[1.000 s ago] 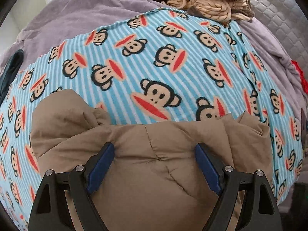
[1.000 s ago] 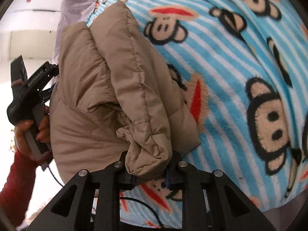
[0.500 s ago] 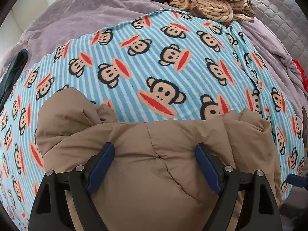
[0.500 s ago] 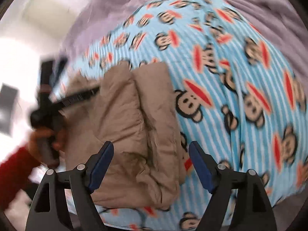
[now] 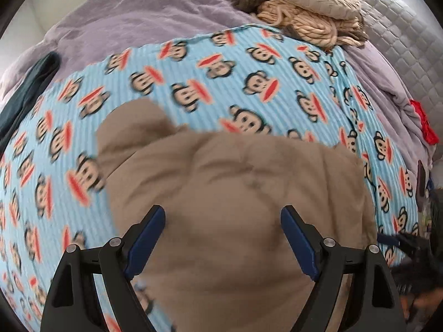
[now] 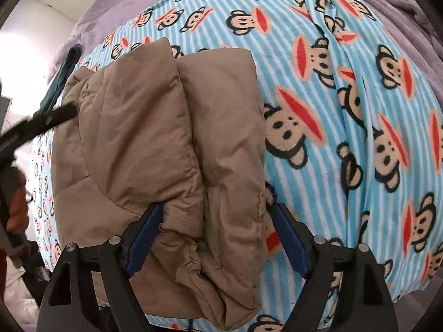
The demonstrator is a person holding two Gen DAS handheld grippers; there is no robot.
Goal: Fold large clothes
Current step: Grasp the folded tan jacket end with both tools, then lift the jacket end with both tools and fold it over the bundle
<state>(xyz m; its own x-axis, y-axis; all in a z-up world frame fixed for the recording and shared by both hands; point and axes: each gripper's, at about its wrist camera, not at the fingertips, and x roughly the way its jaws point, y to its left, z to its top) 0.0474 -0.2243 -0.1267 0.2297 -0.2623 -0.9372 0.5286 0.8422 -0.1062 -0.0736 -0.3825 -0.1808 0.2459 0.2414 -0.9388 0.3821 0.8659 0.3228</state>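
A tan puffer jacket (image 5: 235, 193) lies folded on a blue striped monkey-print blanket (image 5: 193, 83). My left gripper (image 5: 223, 235) is open, its blue pads spread wide above the jacket's near part. In the right wrist view the jacket (image 6: 166, 138) shows as two padded folds side by side. My right gripper (image 6: 216, 235) is open, its jaws spread on either side of the jacket's near end. The left gripper (image 6: 36, 127) also shows at the left edge of the right wrist view, by the jacket's far side.
The blanket covers a bed with a purple cover (image 5: 138, 13). A pile of beige knitwear (image 5: 304, 13) lies at the far end. A dark garment (image 5: 27, 88) lies at the left edge, a red item (image 5: 423, 124) at the right.
My right gripper has let go of the jacket's fold, opened and drawn back above it. My left gripper stayed open and pulled back and up, so more of the blanket shows.
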